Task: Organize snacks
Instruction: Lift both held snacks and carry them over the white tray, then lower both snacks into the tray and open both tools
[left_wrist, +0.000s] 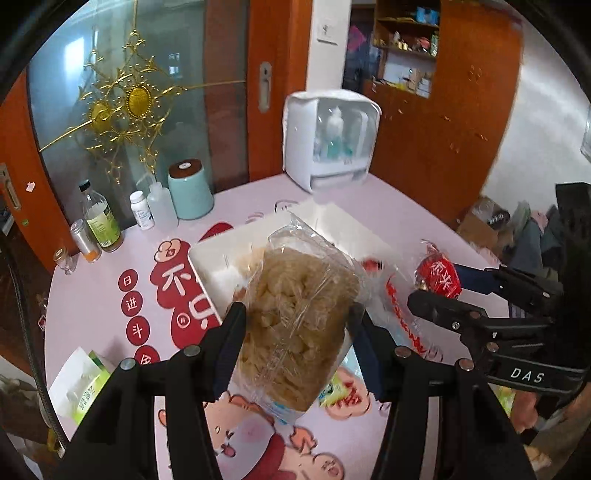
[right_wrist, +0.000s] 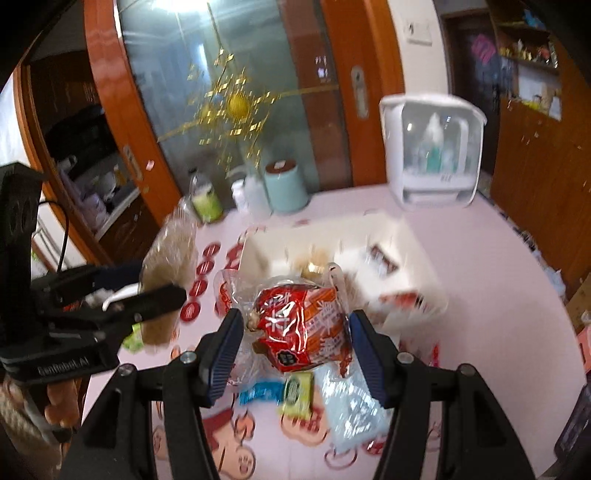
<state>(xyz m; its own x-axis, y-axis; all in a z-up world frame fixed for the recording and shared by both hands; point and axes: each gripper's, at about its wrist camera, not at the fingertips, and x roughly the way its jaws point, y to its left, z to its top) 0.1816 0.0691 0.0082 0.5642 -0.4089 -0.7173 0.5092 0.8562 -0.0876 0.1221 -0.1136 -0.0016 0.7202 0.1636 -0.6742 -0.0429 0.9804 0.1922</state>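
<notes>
Cellophane-wrapped goods, two lots, both aloft above the pink printed tablecloth.

Lot 1: clear bag of beige fried snacks, clamped between the pads of the left tongs; jaws part-closed on the bag's middle, its sealed top sticking up beyond the tips.

Lot 2: red-and-orange snack packet inside a loose clear wrapper, gripped by the right tongs; jaws stand fairly wide, both pads pressing its sides.

Destination (judged): white storage bin, just beyond both sets of tips, already holding some items.

Handling advice for the carry-and-drop: keep each grip steady, since slick film slips easily; bring one lot over the bin at a time so the tongs do not collide (they sit close side by side); lower until the packet is below the rim before letting go, and lay the brittle fried snacks flat rather than crushing them.

Unsorted remainder: blue, green and pale-blue packets on the cloth beneath the right tongs.
</notes>
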